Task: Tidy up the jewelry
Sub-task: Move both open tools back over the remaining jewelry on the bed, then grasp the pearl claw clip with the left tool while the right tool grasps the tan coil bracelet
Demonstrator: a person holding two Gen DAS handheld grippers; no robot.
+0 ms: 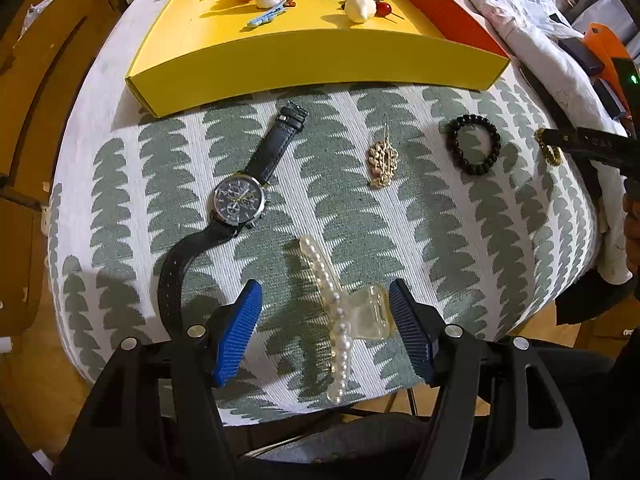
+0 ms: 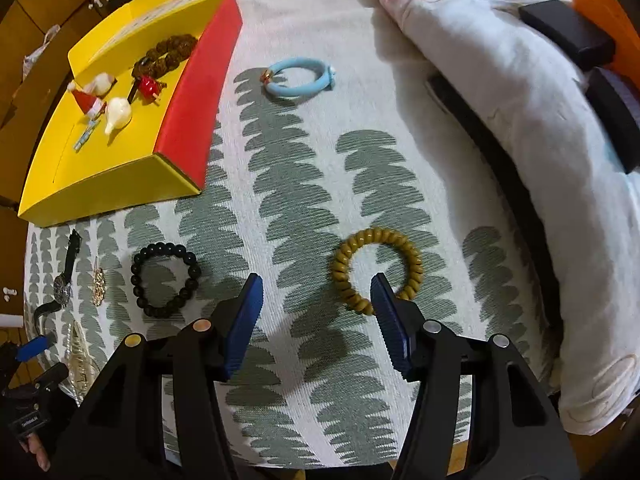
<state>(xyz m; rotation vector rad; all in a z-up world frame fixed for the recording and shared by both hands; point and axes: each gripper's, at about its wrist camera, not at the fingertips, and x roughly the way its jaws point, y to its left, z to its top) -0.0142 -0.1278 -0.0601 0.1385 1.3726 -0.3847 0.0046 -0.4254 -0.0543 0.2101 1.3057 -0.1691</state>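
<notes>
The spread-open left gripper point(image 1: 325, 304) straddles the translucent pearl-trimmed hair claw point(image 1: 344, 312), whose long axis runs fore-aft between its fingers; the right gripper point(image 2: 316, 300) also gapes, holding nothing.

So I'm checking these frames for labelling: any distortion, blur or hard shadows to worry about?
Left wrist: strong fisheye bends the yellow tray edge; pearl clip sharp, casts a soft shadow leftward. Right wrist: same bowing, tongs throw a dark shadow on the cloth; coil tie sharp, corners vignetted black.
</notes>
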